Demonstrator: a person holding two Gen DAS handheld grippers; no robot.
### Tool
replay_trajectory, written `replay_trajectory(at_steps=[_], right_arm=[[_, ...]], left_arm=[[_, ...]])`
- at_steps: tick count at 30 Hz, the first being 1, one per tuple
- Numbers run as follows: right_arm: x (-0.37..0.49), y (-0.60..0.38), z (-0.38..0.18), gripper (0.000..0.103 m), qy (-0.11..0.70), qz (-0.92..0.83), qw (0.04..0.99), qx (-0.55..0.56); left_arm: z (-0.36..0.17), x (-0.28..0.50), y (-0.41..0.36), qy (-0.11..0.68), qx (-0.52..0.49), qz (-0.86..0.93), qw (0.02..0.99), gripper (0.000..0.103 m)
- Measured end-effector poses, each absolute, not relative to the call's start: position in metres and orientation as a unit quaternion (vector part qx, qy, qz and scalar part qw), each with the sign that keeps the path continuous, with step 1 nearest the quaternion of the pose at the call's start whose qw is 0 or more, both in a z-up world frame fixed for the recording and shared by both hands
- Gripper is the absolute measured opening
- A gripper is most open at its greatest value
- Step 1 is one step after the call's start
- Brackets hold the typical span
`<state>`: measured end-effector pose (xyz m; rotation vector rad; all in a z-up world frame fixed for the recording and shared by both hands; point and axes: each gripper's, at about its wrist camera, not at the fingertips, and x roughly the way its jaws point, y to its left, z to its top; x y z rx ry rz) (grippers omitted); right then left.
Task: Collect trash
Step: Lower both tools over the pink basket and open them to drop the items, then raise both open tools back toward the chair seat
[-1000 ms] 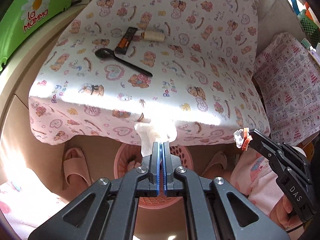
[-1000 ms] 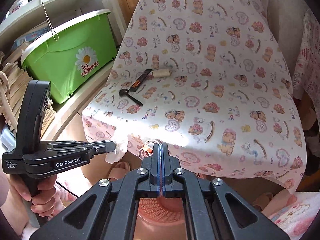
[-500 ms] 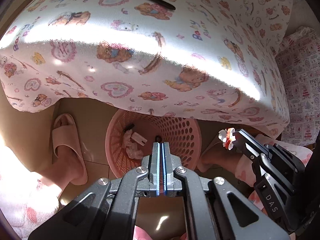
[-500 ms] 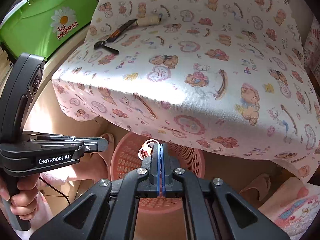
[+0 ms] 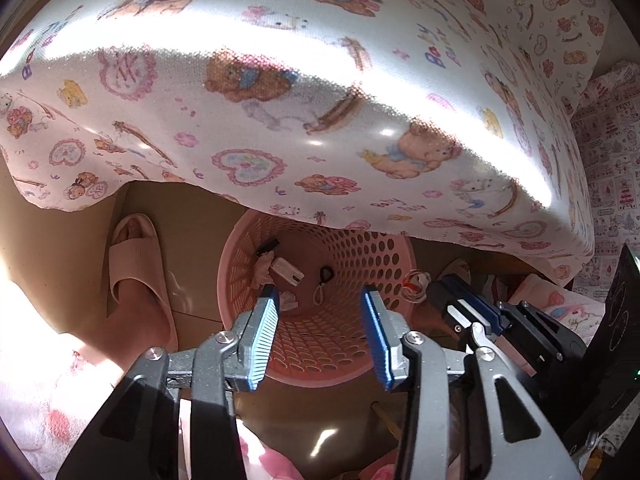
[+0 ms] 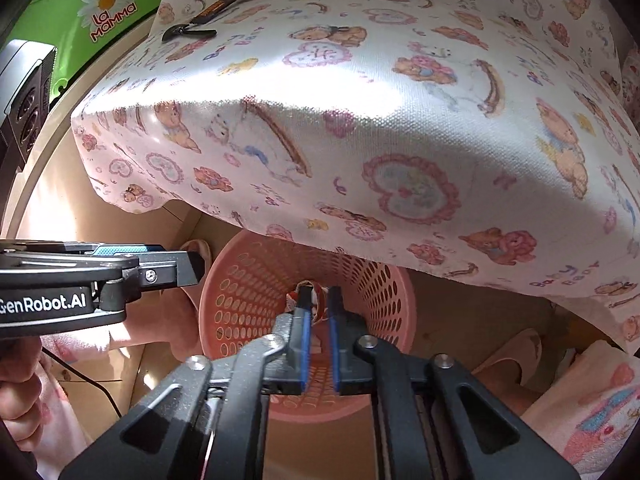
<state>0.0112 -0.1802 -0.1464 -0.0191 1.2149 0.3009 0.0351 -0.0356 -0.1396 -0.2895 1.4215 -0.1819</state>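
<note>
— Where's the trash?
— Both grippers hang over the pink basket. The left gripper has just spread its fingers, empty; scraps lie inside.
— And the right?
— The right gripper has just parted slightly, a red-white wrapper between its fingers.

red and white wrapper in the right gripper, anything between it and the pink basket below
Nothing visible. The wrapper sits between the right gripper pads, whose jaws have just been opening, directly over the open mouth of the basket. The tablecloth overhangs only the basket's far rim.
</note>
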Motion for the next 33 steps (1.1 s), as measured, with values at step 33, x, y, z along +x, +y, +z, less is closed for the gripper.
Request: replay_trajectory(at_steps=[33], right_arm=[[0.0,-0.218,-0.065,0.06,0.443,0.102,0.89,0.029]], left_arm=[[-0.048,0.033,-0.001,0.516,-0.082,-0.034,0.852,0.067]])
